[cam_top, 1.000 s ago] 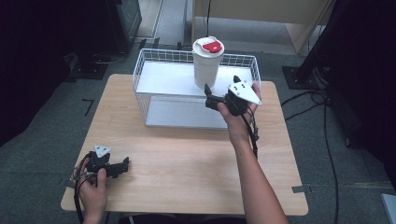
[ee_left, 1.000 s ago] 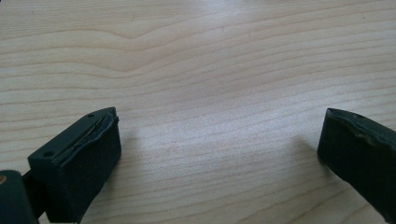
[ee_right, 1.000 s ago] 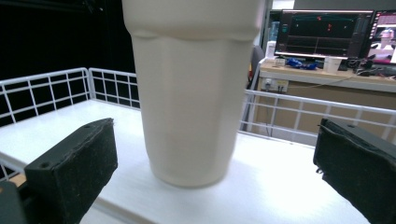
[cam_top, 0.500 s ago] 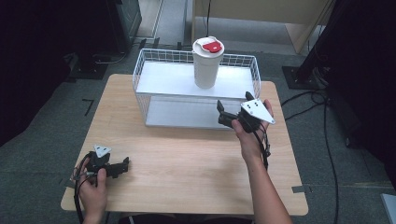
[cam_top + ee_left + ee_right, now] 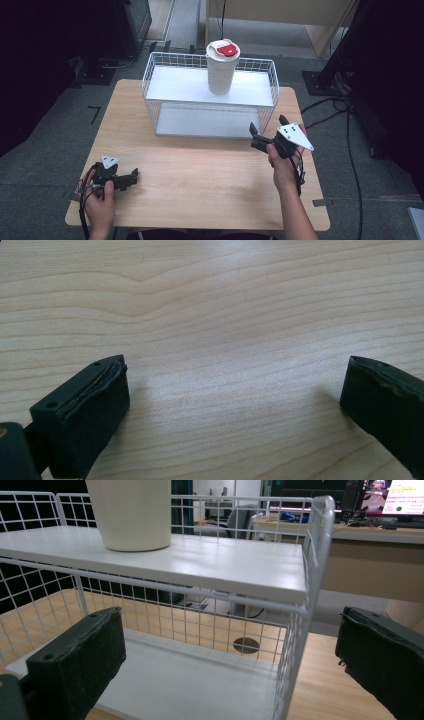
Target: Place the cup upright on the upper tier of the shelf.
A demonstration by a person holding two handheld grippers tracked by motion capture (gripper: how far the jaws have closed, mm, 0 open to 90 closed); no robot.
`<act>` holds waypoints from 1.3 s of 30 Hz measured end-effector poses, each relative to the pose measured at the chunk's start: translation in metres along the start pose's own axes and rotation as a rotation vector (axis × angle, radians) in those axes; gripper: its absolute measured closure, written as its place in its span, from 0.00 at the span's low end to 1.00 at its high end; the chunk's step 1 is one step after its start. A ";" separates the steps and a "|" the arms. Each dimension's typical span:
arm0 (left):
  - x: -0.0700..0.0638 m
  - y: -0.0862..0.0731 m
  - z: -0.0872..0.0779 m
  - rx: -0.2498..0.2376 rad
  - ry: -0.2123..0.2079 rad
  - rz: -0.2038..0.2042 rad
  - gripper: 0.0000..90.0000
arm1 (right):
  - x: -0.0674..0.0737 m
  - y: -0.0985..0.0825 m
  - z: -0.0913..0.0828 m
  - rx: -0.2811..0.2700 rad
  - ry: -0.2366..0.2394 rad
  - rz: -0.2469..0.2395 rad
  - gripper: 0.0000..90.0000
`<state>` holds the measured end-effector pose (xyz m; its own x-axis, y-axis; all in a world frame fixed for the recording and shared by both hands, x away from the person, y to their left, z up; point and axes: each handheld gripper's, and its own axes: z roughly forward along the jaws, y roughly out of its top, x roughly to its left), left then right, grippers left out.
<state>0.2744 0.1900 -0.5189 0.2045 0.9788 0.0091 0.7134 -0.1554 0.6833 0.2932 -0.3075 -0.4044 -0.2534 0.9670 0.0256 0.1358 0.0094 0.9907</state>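
The cup (image 5: pixel 222 67) stands on the wire rack's (image 5: pixel 210 87) top shelf at the bench's (image 5: pixel 200 185) far edge. Both claws, right (image 5: pixel 266 131) and left (image 5: pixel 134 176), gape empty; probably keep withdrawing the right level, clear of the wires.

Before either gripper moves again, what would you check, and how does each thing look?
1. Right gripper open, holding nothing: ok.
2. Left gripper open, low over the table: ok.
3. Cup upright on the wire rack's top shelf: ok.
4. Cup's red-tabbed lid on: ok; how tightly, cannot tell.
5. Lower shelf bare: ok.
6. Cup's contents: cannot tell.
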 end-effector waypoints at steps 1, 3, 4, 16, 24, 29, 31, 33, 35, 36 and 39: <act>0.000 0.000 0.000 0.000 0.000 0.000 0.00 | -0.001 -0.002 -0.002 0.004 -0.004 -0.003 0.00; 0.000 0.000 0.000 0.000 0.000 0.000 0.00 | -0.004 -0.006 -0.006 0.009 -0.006 -0.001 0.00; 0.000 0.000 0.000 0.000 0.000 0.000 0.00 | -0.004 -0.006 -0.006 0.009 -0.006 -0.001 0.00; 0.000 0.000 0.000 0.000 0.000 0.000 0.00 | -0.026 -0.032 -0.029 0.049 -0.041 0.041 0.00; 0.000 0.000 0.000 -0.001 0.000 -0.001 0.00 | -0.036 -0.045 -0.040 0.075 -0.076 0.044 0.00; 0.000 0.000 0.000 -0.001 0.000 -0.001 0.00 | -0.045 -0.057 -0.050 0.095 -0.100 0.053 0.00; 0.000 0.000 0.000 -0.001 0.000 -0.001 0.00 | -0.046 -0.059 -0.052 0.100 -0.102 0.055 0.00; 0.000 0.000 0.000 -0.001 0.000 -0.001 0.00 | -0.050 -0.065 -0.057 0.115 -0.109 0.052 0.00; 0.000 0.000 0.000 -0.001 0.000 -0.001 0.00 | -0.051 -0.067 -0.058 0.117 -0.112 0.052 0.00; 0.000 0.000 0.000 -0.001 0.000 -0.001 0.00 | -0.054 -0.071 -0.061 0.128 -0.120 0.054 0.00; 0.000 0.000 0.000 -0.001 0.000 -0.001 0.00 | -0.057 -0.075 -0.065 0.142 -0.127 0.050 0.00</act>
<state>0.2744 0.1899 -0.5189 0.2039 0.9790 0.0084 0.7131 -0.1544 0.6839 0.2355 -0.3798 -0.4710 -0.1216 0.9914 0.0486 0.2809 -0.0126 0.9596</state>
